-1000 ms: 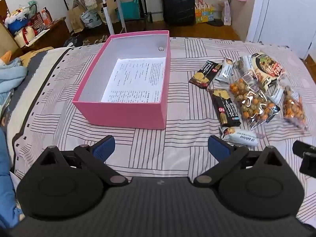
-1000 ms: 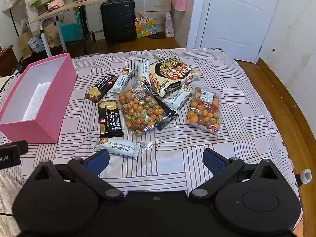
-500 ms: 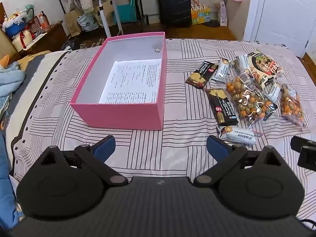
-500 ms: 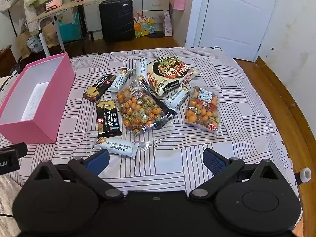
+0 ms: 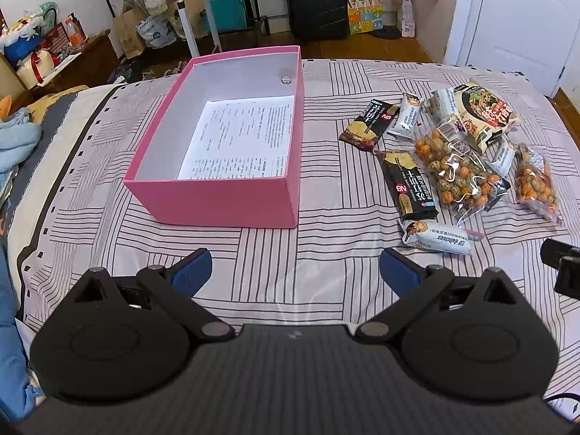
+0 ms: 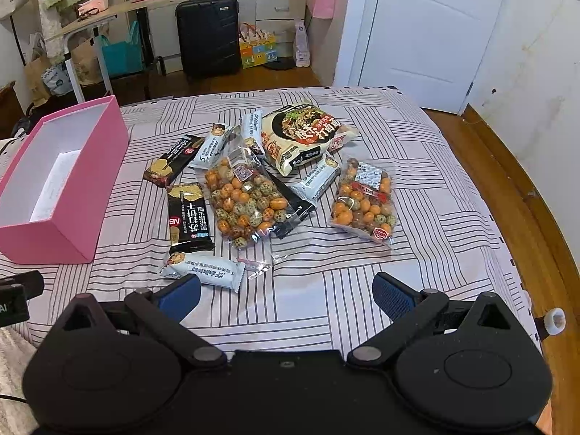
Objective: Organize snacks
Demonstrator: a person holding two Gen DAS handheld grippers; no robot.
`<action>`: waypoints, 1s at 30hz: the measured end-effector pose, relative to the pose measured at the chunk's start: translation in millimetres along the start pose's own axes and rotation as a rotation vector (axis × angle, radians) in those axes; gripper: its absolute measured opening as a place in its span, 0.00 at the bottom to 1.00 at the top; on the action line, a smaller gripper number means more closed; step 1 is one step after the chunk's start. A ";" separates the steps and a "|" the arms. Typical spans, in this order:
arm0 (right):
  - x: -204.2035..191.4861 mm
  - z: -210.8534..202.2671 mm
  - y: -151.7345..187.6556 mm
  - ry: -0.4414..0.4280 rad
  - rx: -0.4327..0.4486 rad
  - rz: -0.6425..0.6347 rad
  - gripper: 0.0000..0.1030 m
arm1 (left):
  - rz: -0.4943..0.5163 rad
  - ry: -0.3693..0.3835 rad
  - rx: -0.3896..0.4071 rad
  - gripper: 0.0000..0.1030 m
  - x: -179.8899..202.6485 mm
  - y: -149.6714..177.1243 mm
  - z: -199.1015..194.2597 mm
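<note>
An open pink box [image 5: 224,199] with a printed sheet inside sits on the striped bedspread; it also shows at the left of the right wrist view [image 6: 72,195]. Several snacks lie right of it: two black cracker packs [image 6: 188,217], two clear bags of coated nuts [image 6: 246,199], a noodle bag [image 6: 304,134] and small white bars [image 6: 203,270]. My left gripper [image 5: 293,272] is open and empty, above the bed in front of the box. My right gripper [image 6: 286,290] is open and empty, just short of the nearest white bar.
The bed's right edge [image 6: 507,253] drops to a wooden floor. Beyond the bed stand a black suitcase [image 6: 208,36], a folding table [image 6: 108,14], bags and a white door [image 6: 424,29]. A blue cloth [image 5: 14,137] lies at the bed's left.
Both grippers have drawn back a little, so the box and snacks sit slightly farther and more to the left. Both grippers stayed open. Nothing on the bed moved.
</note>
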State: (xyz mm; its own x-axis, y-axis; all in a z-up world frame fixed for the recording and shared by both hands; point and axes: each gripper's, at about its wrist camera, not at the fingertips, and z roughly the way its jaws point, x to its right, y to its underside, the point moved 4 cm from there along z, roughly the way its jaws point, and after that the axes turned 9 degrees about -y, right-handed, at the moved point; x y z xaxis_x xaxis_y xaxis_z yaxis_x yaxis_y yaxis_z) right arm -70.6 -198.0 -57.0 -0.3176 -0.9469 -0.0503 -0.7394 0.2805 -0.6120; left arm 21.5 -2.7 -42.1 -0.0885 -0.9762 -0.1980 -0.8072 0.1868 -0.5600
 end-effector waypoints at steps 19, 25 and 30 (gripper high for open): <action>2.0 1.9 0.8 0.014 0.001 -0.005 0.99 | -0.005 0.006 -0.017 0.98 -1.6 2.4 5.4; 2.4 2.7 1.4 0.019 -0.003 -0.011 0.99 | -0.008 0.006 -0.034 0.98 -2.3 2.8 9.3; 0.6 2.8 1.6 0.024 -0.003 -0.016 0.99 | -0.015 0.008 -0.037 0.98 -4.3 1.2 9.3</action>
State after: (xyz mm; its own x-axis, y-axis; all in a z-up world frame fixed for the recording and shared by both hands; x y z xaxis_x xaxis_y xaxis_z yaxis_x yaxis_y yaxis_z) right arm -70.3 -198.5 -60.2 -0.3202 -0.9471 -0.0219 -0.7459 0.2663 -0.6105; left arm 26.3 2.8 -49.5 -0.0805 -0.9797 -0.1834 -0.8293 0.1679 -0.5329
